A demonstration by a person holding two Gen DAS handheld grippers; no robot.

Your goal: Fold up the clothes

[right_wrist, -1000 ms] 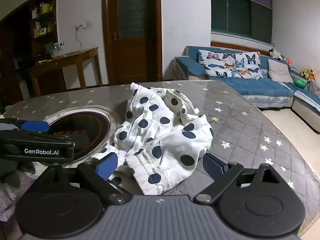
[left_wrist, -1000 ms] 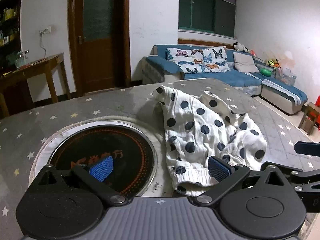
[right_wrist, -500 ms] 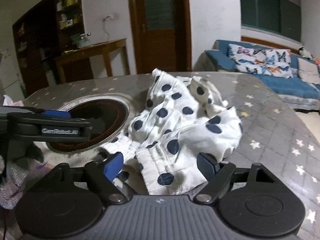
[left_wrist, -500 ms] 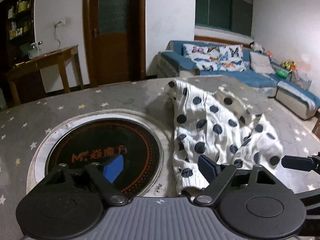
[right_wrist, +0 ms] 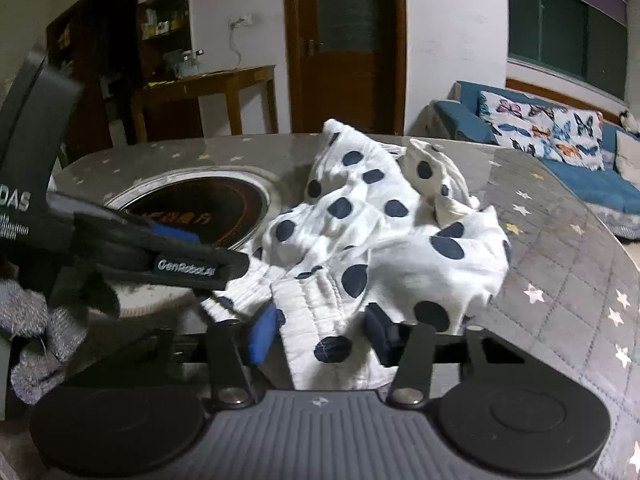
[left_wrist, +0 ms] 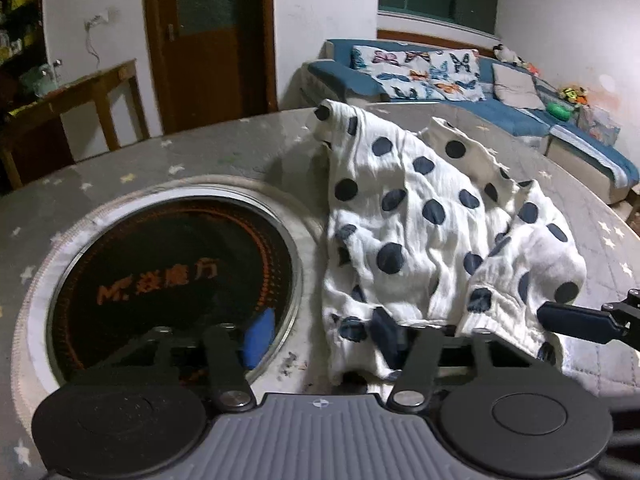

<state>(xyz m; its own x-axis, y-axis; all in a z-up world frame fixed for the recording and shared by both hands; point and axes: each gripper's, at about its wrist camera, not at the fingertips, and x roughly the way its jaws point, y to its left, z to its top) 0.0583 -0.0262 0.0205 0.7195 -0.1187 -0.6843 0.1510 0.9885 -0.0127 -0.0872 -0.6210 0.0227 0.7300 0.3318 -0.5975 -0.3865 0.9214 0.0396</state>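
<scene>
A white garment with navy polka dots lies crumpled on the round table, its gathered waistband at the near edge. My left gripper is open but narrowed. Its right pad sits on the waistband's left corner, while the blue left pad hovers over the black hob, clear of the cloth. In the right wrist view the garment fills the middle. My right gripper is open and narrowed, with the waistband's fold between its pads. It stands just right of the left gripper.
A round black hob with orange lettering is set into the table left of the garment. A grey knitted glove holds the left gripper. Beyond the table are a blue sofa, a wooden side table and a brown door.
Both grippers have moved forward and down to the garment's near edge. Their jaws have narrowed markedly, and the waistband now lies between the right gripper's pads. The garment has barely shifted.
</scene>
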